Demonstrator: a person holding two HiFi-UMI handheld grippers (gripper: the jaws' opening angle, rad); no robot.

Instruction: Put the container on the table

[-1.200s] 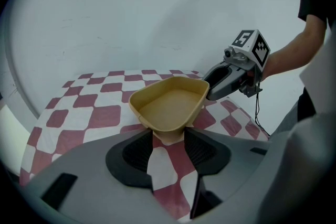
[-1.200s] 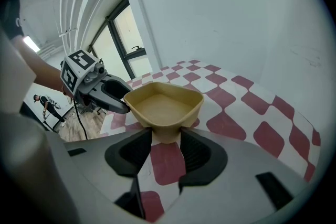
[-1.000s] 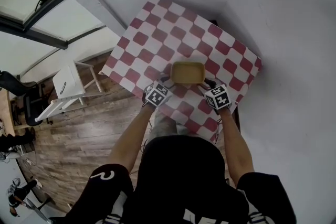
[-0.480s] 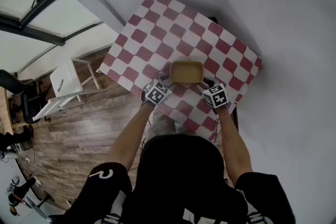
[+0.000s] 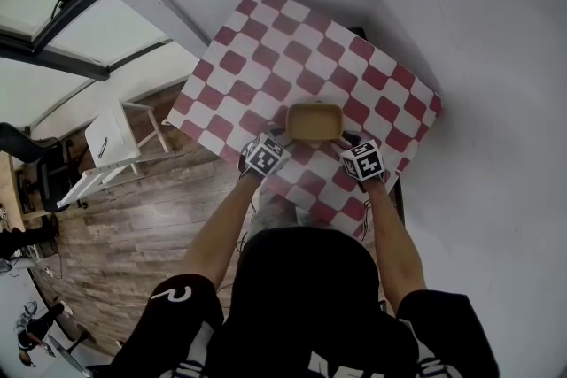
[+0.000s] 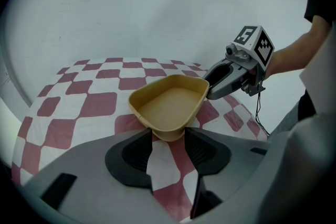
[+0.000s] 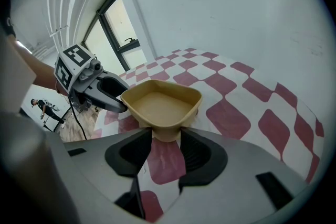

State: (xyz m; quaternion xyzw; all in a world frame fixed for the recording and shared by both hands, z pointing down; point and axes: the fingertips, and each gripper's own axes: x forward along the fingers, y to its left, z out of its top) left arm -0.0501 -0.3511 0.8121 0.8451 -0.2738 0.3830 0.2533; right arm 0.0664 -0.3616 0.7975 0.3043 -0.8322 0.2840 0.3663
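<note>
Container (image 5: 315, 121): tan, shallow, rounded-rectangular, open side up, over the near part of the worktop (image 5: 266, 49), toward its 5 o'clock edge in the head view. Long axis there along 9 to 3 o'clock, across the person's front. Cannot tell whether base rests on the cloth or hangs just above it.

Around it, from large to small:

- White wall (image 5: 461, 31) from 12 to 4 o'clock of the worktop.
- Wooden floor (image 5: 133, 235) at 8 o'clock.
- Worktop itself under a red-and-white checked cloth, set cornerwise in the head view.
- Small white side table (image 5: 115, 142) at 9 o'clock, well apart from the worktop.
- Left claw (image 5: 283, 137) at the container's 7 o'clock corner, held at a medium width and closed on that corner; in the left gripper view, corner pointing straight at the camera, one pad on each side of it.
- Right claw (image 5: 347, 140) at the 5 o'clock corner, likewise at a medium width and closed on the container, corner wedged between the pads in the right gripper view.

Both claws slanting down toward 12 o'clock.
</note>
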